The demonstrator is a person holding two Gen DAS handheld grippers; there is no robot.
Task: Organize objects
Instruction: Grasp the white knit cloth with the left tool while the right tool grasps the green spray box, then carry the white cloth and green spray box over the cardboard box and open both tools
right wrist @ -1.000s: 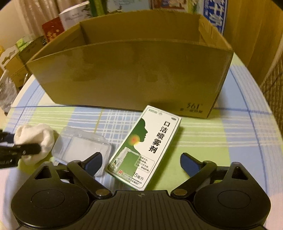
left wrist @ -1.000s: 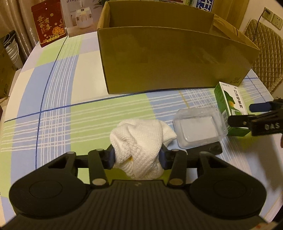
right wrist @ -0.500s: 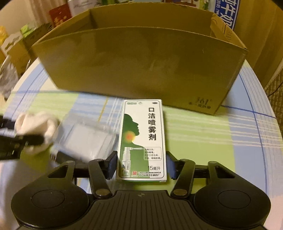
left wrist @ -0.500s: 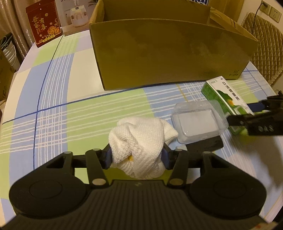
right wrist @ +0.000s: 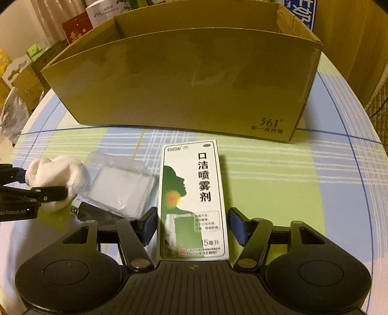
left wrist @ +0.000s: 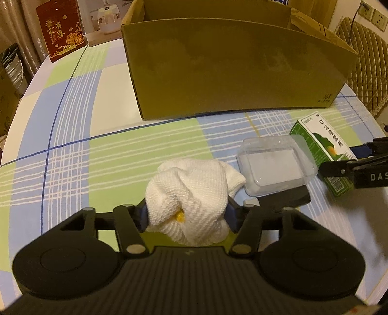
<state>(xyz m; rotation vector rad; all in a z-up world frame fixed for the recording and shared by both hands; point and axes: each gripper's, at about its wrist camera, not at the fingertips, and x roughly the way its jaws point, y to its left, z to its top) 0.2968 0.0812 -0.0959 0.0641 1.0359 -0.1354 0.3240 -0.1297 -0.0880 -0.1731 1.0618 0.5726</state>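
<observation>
My left gripper (left wrist: 186, 213) is shut on a crumpled white cloth (left wrist: 191, 193) low over the checked tablecloth. My right gripper (right wrist: 192, 226) straddles a green and white spray box (right wrist: 192, 198) lying flat; small gaps show between both pads and the box. A clear plastic tray (left wrist: 276, 164) rests on a black object between the cloth and the box. The open cardboard box (left wrist: 230, 67) stands behind them. The cloth (right wrist: 52, 179), tray (right wrist: 116, 186) and cardboard box (right wrist: 184, 82) also show in the right wrist view, and the spray box (left wrist: 322, 150) in the left.
A red gift box (left wrist: 63, 29) and a white appliance carton (left wrist: 106, 21) stand at the table's far left. A quilted chair back (left wrist: 366, 72) is at the right. Cartons and bags (right wrist: 19, 80) are stacked beyond the table's left edge.
My right gripper closed in around the spray box, which turned to lie straight between the fingers, then opened slightly. My left gripper kept hold of the cloth and shifted a little towards the cardboard box.
</observation>
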